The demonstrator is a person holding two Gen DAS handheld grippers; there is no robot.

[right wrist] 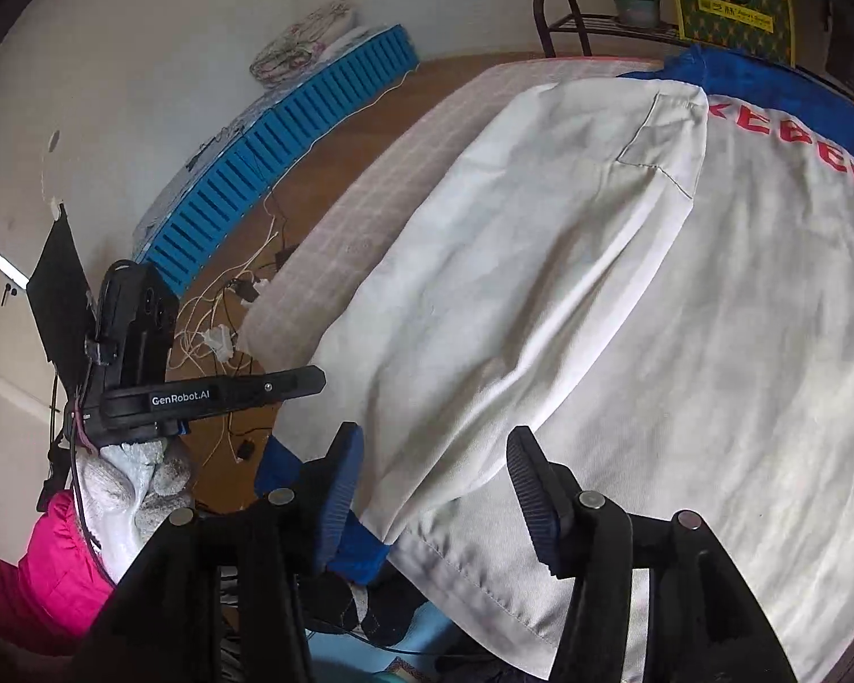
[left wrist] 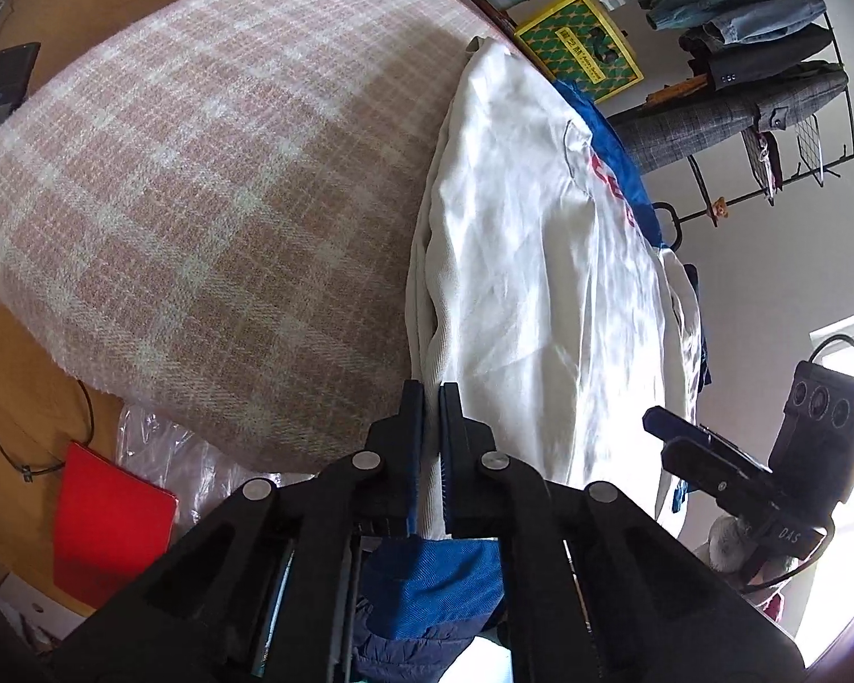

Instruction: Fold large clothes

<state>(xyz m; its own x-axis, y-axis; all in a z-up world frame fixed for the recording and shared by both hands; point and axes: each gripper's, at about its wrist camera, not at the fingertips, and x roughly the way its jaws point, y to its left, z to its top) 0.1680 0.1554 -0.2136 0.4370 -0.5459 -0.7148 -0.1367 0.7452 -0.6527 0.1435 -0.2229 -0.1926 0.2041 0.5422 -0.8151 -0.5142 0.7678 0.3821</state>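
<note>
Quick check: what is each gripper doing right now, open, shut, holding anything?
Left gripper: shut on the edge of the white garment.
Right gripper: open over the white garment, gripping nothing.

White garment [left wrist: 541, 296] lies on plaid-covered bed [left wrist: 199, 199].

Both fisheye pictures are daylit and fairly bright, with straight lines bowed and dark rounded corners at the frame edges. In the left wrist view, a window [left wrist: 848, 455] at the lower right is blown out to white glare, and the white garment [left wrist: 541, 284] shows shiny highlights and soft creased shadows. The right wrist view is softer and evenly lit, with the near black gripper [right wrist: 435, 489] parts slightly blurred.
</note>
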